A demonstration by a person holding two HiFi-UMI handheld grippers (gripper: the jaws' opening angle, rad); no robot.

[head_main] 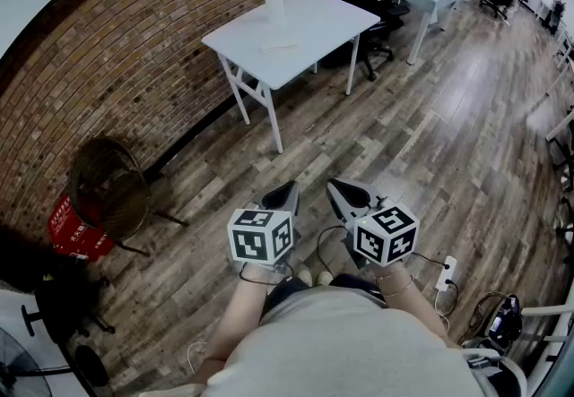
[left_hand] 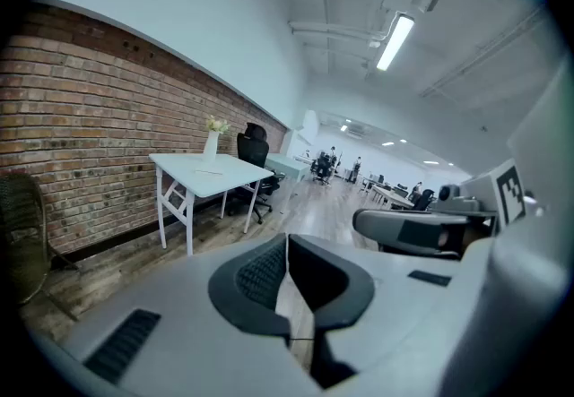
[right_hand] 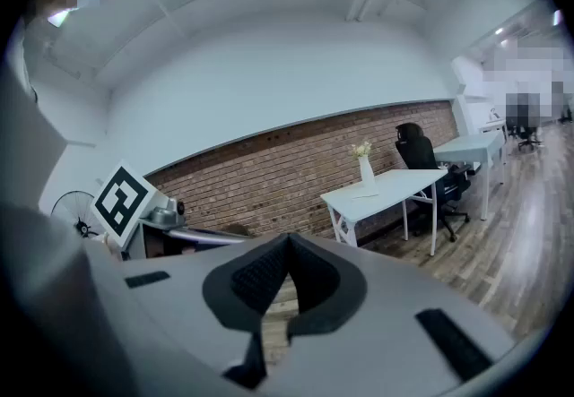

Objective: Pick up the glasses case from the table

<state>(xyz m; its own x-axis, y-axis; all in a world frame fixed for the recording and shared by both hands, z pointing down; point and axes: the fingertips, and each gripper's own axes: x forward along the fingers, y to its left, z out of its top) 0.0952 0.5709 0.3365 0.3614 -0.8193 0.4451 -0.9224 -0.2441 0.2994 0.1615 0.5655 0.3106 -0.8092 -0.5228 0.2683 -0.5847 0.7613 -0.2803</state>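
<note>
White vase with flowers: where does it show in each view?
Head view: vase at top centre, on the white table.
Left gripper view: vase left of centre, on the same table.
Right gripper view: vase right of centre, on the table.
Shared landmark: the brick wall beside the table.

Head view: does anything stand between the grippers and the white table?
Nothing visible does: only bare wooden floor lies between the shut left gripper and right gripper and the white rectangular table. The flat pale item beside the white vase is probably the case.
</note>
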